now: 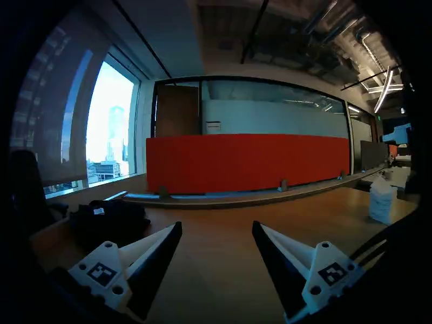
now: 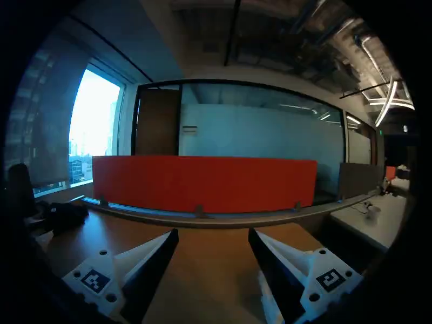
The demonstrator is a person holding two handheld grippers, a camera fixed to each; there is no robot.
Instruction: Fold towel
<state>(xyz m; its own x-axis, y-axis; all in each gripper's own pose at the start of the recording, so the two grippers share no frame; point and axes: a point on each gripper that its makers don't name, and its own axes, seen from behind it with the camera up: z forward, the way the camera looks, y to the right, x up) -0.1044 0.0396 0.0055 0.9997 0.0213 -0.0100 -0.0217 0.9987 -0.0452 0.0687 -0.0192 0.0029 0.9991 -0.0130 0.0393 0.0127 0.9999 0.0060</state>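
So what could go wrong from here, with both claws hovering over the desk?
The left gripper and right gripper are open over bare desk, so closing now would likely grab nothing. A dark bundle and a white bundle lie to the sides; it is unclear which to fold, so a reach may pick the wrong one.

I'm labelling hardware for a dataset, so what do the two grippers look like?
Both the left gripper and the right gripper have two pointed, wedge-shaped fingers, with white bodies and black inner faces. Each finger carries a square black-and-white marker and small round screw holes. Dark cables run beside one finger of the left gripper.
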